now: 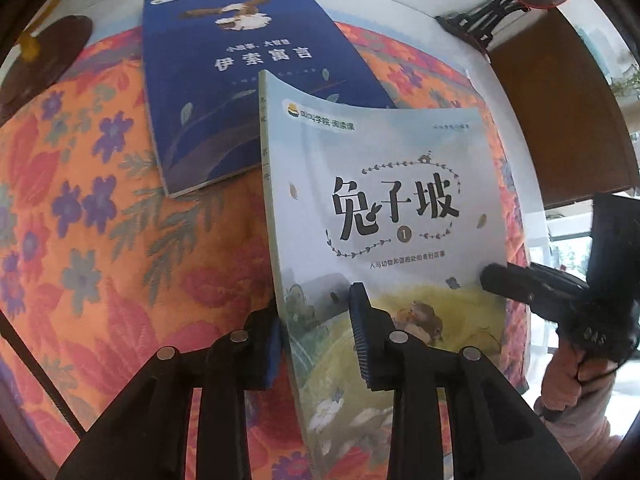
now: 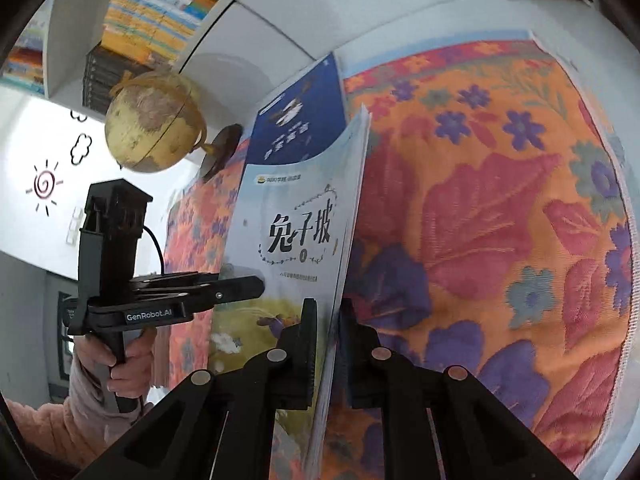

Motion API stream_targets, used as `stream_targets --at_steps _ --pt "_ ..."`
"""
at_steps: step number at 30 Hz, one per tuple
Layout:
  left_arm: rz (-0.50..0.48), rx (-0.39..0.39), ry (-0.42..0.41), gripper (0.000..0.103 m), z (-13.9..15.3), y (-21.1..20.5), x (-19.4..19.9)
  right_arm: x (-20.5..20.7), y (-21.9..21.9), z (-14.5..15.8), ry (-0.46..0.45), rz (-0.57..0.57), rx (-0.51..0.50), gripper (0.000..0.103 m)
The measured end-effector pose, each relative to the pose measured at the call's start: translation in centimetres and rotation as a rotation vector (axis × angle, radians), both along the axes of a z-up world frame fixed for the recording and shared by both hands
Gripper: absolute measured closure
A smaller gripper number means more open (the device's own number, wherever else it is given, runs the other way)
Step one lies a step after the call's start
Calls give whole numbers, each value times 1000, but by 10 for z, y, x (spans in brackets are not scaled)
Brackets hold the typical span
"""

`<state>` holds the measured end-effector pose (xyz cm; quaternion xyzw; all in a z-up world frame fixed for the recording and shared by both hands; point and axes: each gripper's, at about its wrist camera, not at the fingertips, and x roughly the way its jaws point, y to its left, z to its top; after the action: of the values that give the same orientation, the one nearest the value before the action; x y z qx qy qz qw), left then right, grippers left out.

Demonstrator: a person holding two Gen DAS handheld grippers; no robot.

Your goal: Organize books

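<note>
Setting: a table under a floral cloth (image 1: 92, 208) of orange, red and purple; white wall at the far side.
Pale book: a thin paperback (image 1: 384, 216) with a light blue-grey cover, black Chinese title and a circled numeral 1; it is lifted off the cloth and tilted, its cover bowed, held by both grippers.
Left gripper (image 1: 316, 340): pinching the pale book along its spine edge, near the bottom; one blue-padded finger (image 1: 360, 320) lies on the front cover, the other behind the spine.
Right gripper (image 2: 326, 340): pressed together on the pale book's opposite, page-edge side, low down; the page edges run up between its two black fingers.
Blue book: a dark blue paperback (image 1: 248, 92) with an eagle picture and white Chinese title, lying flat on the cloth, farther away than the pale book and partly hidden behind its top corner.
Hands: a hand in a pink fleecy sleeve (image 2: 124, 364) grips the left tool's handle.
Globe: a yellowish globe (image 2: 154, 120) on a dark stand, at the far left of the table.
Shelves: rows of shelved books (image 2: 148, 8) on the wall beyond the globe.
</note>
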<state>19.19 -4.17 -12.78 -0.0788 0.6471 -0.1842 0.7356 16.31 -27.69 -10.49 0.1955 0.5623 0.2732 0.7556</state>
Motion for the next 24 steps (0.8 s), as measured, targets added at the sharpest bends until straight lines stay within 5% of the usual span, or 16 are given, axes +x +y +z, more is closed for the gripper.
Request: stream_targets --at_steps 6,24 --pt "-42 83 -44 75 10 -4 -10 -12 14 4 -11 27 -25 93" --pt "-57 108 -118 72 45 15 -33 -31 37 37 -60 13 -9 93"
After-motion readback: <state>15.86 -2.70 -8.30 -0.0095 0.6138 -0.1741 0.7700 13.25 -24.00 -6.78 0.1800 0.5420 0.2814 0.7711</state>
